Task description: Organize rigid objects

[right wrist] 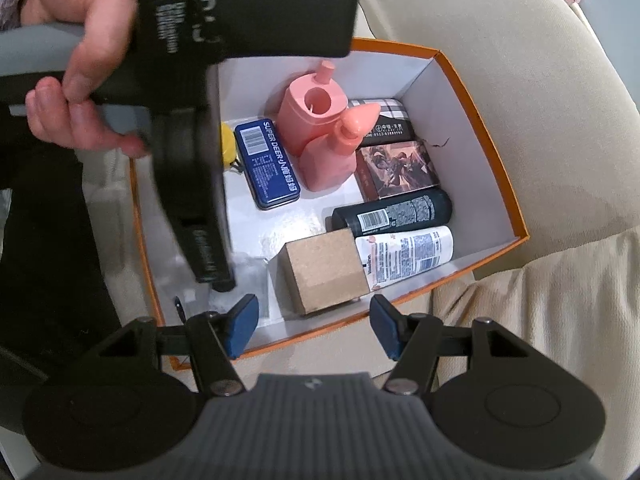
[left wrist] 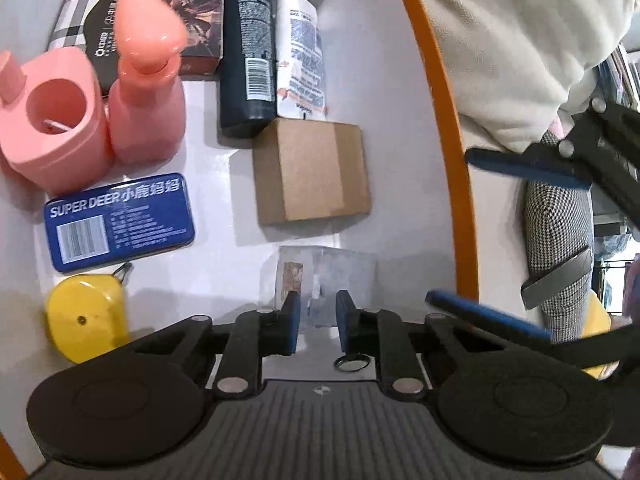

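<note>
An orange box [left wrist: 440, 100] with a white inside holds the objects. My left gripper [left wrist: 318, 312] is inside it, low over the floor, jaws nearly together and gripping nothing. A clear plastic box [left wrist: 332, 268] lies just beyond the tips. Further in are a cardboard box [left wrist: 310, 172], a blue tin [left wrist: 120, 222], a yellow tape measure [left wrist: 86, 320], a pink holder [left wrist: 52, 120], a pink spray bottle [left wrist: 146, 120], a dark bottle [left wrist: 246, 56] and a white bottle [left wrist: 300, 60]. My right gripper [right wrist: 314, 328] stands open and empty over the box's near rim [right wrist: 320, 344].
A plaid tin [left wrist: 80, 4] and a patterned box [left wrist: 192, 20] lie at the far wall. The orange box rests on a cream sofa cushion [right wrist: 520, 120]. A person's hand [right wrist: 80, 80] holds the left gripper's handle. Bare white floor [right wrist: 288, 220] shows mid-box.
</note>
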A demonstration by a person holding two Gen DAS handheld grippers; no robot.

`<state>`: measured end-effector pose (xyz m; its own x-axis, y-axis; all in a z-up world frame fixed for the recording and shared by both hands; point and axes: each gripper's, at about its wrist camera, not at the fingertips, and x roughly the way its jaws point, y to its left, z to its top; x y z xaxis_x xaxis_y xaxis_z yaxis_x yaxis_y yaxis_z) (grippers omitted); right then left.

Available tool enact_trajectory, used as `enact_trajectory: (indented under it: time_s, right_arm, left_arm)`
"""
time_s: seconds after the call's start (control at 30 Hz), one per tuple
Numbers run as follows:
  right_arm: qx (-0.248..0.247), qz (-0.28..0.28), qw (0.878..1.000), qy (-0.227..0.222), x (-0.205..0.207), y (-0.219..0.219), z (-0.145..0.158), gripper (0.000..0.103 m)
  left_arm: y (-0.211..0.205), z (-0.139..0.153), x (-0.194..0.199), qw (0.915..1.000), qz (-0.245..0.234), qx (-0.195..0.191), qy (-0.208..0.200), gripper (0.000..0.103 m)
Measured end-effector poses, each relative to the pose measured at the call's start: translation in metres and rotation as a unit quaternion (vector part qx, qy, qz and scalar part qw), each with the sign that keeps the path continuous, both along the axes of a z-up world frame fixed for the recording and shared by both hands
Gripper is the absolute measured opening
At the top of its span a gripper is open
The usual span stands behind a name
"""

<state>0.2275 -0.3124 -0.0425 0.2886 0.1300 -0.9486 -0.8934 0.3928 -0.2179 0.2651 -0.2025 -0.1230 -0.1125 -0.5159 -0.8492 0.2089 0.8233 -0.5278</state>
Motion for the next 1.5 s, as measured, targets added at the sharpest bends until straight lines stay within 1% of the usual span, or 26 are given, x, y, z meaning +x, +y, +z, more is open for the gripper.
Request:
enact_trajectory:
  time_s: [0.13, 0.2, 0.27, 0.4, 0.57, 0.63, 0.7, 0.77, 0.83, 0.9, 0.93, 1.0, 1.07, 1.1, 1.13, 1.17, 1.2, 1.23, 1.27, 1.3, 1.33, 1.37, 1.43, 1.47, 1.5]
  right_arm:
    - [-0.005, -0.002, 1.0, 0.005, -0.002, 0.001, 0.0, 0.062]
    - [-0.005, -0.006, 1.0, 0.005, -0.003, 0.002, 0.001, 0.062]
    - [-0.003, -0.009, 1.0, 0.007, -0.005, 0.004, 0.003, 0.062]
    - [-0.002, -0.009, 1.0, 0.005, -0.011, 0.009, 0.008, 0.062]
    - [0.011, -0.022, 1.0, 0.002, -0.019, 0.018, 0.021, 0.062]
    - [0.024, -0.032, 0.999, -0.004, -0.023, 0.021, 0.027, 0.062]
    - [0.04, -0.052, 0.998, -0.008, -0.028, 0.025, 0.035, 0.062]
    - [0.058, -0.077, 0.995, -0.013, -0.033, 0.028, 0.042, 0.062]
    - [0.072, -0.11, 0.991, -0.022, -0.038, 0.033, 0.047, 0.062]
    - [0.089, -0.147, 0.984, -0.037, -0.046, 0.038, 0.053, 0.062]
    - [0.099, -0.165, 0.98, -0.043, -0.05, 0.04, 0.055, 0.062]
    - [0.127, -0.209, 0.968, -0.056, -0.06, 0.043, 0.061, 0.062]
    - [0.161, -0.259, 0.95, -0.073, -0.072, 0.045, 0.068, 0.062]
    - [0.174, -0.283, 0.939, -0.083, -0.078, 0.046, 0.071, 0.062]
    - [0.186, -0.306, 0.929, -0.092, -0.083, 0.047, 0.073, 0.062]
    - [0.201, -0.331, 0.916, -0.103, -0.089, 0.048, 0.075, 0.062]
    - [0.216, -0.354, 0.902, -0.117, -0.096, 0.049, 0.078, 0.062]
    - [0.229, -0.373, 0.89, -0.127, -0.102, 0.05, 0.08, 0.062]
    - [0.242, -0.397, 0.875, -0.136, -0.107, 0.051, 0.082, 0.062]
    - [0.255, -0.422, 0.858, -0.143, -0.113, 0.052, 0.083, 0.062]
    - [0.266, -0.443, 0.843, -0.148, -0.117, 0.054, 0.085, 0.062]
    - [0.278, -0.468, 0.825, -0.153, -0.122, 0.055, 0.086, 0.063]
    - [0.295, -0.495, 0.801, -0.16, -0.129, 0.059, 0.089, 0.067]
    - [0.303, -0.506, 0.79, -0.166, -0.134, 0.062, 0.091, 0.068]
    - [0.309, -0.514, 0.781, -0.176, -0.139, 0.066, 0.093, 0.069]
  left_arm:
    - [-0.003, 0.005, -0.003, 0.9999, -0.008, 0.003, -0.013, 0.02]
    - [-0.006, 0.013, -0.005, 0.9993, -0.018, 0.008, -0.032, 0.02]
    - [-0.006, 0.025, -0.006, 0.9974, -0.032, 0.021, -0.06, 0.02]
    - [0.009, 0.058, -0.014, 0.9901, -0.052, 0.032, -0.127, 0.02]
    - [0.032, 0.096, -0.03, 0.9762, -0.066, 0.04, -0.203, 0.02]
    - [0.041, 0.111, -0.038, 0.9699, -0.069, 0.044, -0.23, 0.02]
    - [0.052, 0.124, -0.049, 0.9616, -0.072, 0.048, -0.26, 0.02]
    - [0.062, 0.137, -0.062, 0.9508, -0.073, 0.058, -0.295, 0.02]
    - [0.072, 0.149, -0.074, 0.9381, -0.071, 0.068, -0.332, 0.02]
    - [0.084, 0.161, -0.088, 0.9241, -0.063, 0.079, -0.369, 0.02]
    - [0.09, 0.166, -0.095, 0.9172, -0.058, 0.084, -0.385, 0.022]
    - [0.1, 0.171, -0.104, 0.9061, -0.045, 0.092, -0.411, 0.025]
    - [0.111, 0.176, -0.115, 0.8954, -0.028, 0.101, -0.433, 0.029]
    - [0.117, 0.179, -0.121, 0.8899, -0.017, 0.103, -0.444, 0.031]
    - [0.121, 0.18, -0.125, 0.8853, -0.008, 0.105, -0.453, 0.035]
    - [0.126, 0.181, -0.13, 0.8804, 0.002, 0.106, -0.462, 0.04]
    - [0.129, 0.182, -0.133, 0.8758, 0.01, 0.109, -0.47, 0.043]
    - [0.131, 0.182, -0.137, 0.8721, 0.019, 0.114, -0.476, 0.051]
    - [0.133, 0.182, -0.139, 0.8706, 0.026, 0.12, -0.476, 0.059]
    - [0.135, 0.181, -0.141, 0.8702, 0.033, 0.128, -0.475, 0.062]
    - [0.136, 0.181, -0.143, 0.8695, 0.042, 0.137, -0.473, 0.068]
    - [0.139, 0.181, -0.143, 0.8691, 0.047, 0.142, -0.471, 0.075]
    - [0.144, 0.182, -0.148, 0.8666, 0.058, 0.147, -0.474, 0.086]
    - [0.147, 0.183, -0.151, 0.8644, 0.063, 0.147, -0.476, 0.089]
    - [0.15, 0.184, -0.153, 0.8616, 0.07, 0.151, -0.48, 0.09]
